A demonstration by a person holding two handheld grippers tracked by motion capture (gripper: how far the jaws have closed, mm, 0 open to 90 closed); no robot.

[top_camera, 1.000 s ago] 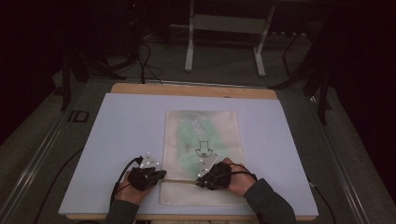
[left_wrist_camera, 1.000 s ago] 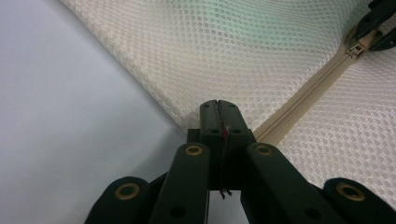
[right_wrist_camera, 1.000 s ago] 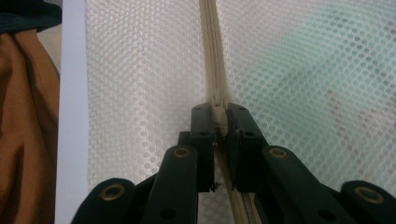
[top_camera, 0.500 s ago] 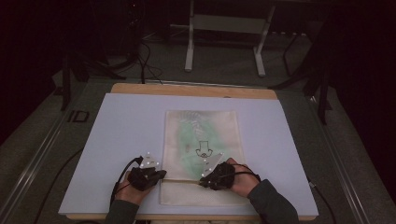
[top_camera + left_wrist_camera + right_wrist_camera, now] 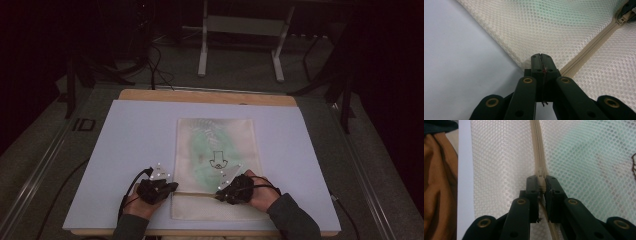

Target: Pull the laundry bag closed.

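step: unzipping cream mesh zippered laundry bag (image 5: 216, 165) lying flat on table (image 5: 130, 135) | left gripper (image 5: 541, 61) clenching bag's corner edge | right gripper (image 5: 541, 183) pinching zipper pull (image 5: 541, 181), probably | tip: keeping corner anchored, pulling straight along zipper

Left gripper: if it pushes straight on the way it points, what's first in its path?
The left gripper, jaws shut at the edge of the mesh bag, would run on over the mesh itself. Farther along that line sits the zipper slider, probably its first solid contact, though depth is unclear.
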